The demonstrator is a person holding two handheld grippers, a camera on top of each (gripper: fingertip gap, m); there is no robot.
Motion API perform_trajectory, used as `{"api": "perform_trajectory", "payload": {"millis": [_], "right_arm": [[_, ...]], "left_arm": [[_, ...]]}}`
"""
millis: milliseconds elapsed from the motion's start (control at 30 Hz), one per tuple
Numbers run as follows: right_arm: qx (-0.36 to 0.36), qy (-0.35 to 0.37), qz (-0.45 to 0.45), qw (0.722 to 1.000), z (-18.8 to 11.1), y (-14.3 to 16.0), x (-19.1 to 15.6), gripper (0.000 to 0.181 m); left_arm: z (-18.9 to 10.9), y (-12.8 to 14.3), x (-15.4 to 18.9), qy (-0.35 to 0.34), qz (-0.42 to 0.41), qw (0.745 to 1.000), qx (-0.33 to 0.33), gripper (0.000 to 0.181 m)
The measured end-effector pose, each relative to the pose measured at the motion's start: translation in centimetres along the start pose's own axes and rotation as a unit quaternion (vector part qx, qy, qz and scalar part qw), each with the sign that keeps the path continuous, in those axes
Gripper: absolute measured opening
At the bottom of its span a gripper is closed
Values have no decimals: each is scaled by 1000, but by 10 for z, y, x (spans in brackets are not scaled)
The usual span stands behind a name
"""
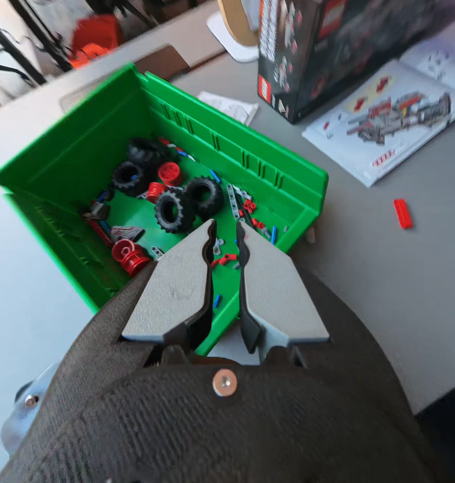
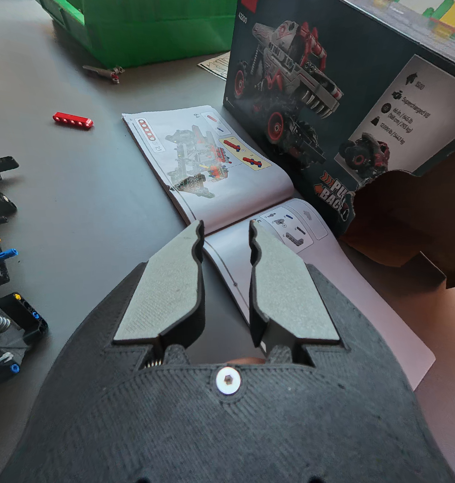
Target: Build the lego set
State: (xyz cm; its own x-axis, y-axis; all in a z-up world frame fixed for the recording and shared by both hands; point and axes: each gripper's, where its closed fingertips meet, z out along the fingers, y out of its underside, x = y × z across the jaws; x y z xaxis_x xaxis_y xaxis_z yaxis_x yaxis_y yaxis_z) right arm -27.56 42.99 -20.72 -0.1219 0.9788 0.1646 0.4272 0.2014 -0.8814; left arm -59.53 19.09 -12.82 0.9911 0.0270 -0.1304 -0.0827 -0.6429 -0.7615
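A green bin [image 1: 72,146] holds black tyres [image 1: 172,210], red wheel hubs [image 1: 168,173] and several small red, blue and grey pieces. My left gripper [image 1: 226,226] hangs open and empty above the bin's near right corner. A red beam [image 1: 403,213] lies on the grey table right of the bin; it also shows in the right wrist view [image 2: 73,120]. My right gripper [image 2: 226,226] is open and empty over the open instruction booklet [image 2: 208,167]. The partly built black model [image 2: 1,300] sits at the left edge of the right wrist view.
The set's dark box [image 2: 325,99] stands behind the booklet, its torn flap open at the right. A small grey and red piece [image 2: 104,72] lies near the bin's wall [image 2: 155,34]. A folded paper sheet [image 1: 229,105] lies behind the bin. Across from one pair of fingers to the other is roughly 40 cm. Between my right fingertips and the red beam [image 1: 403,213] there is roughly 20 cm.
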Motion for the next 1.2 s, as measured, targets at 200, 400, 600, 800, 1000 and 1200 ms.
{"api": "perform_trajectory", "payload": {"millis": [200,400,600,800,1000,1200], "right_arm": [[4,1,9,1000,0,-1,4,29],[2,9,7,1000,1,0,9,29],[10,6,27,1000,1,-2,14,30],[14,4,22,1000,0,-3,13,29],[17,4,18,1000,-1,-4,12,27],[23,9,13,1000,-2,-5,12,26]], "left_arm": [[48,40,5,52,124,975,-176,14],[73,60,8,107,201,942,-249,8],[90,72,3,134,222,917,-303,10],[88,76,2,140,233,909,-315,12],[86,73,10,154,227,913,-303,8],[81,79,18,163,240,902,-321,11]]}}
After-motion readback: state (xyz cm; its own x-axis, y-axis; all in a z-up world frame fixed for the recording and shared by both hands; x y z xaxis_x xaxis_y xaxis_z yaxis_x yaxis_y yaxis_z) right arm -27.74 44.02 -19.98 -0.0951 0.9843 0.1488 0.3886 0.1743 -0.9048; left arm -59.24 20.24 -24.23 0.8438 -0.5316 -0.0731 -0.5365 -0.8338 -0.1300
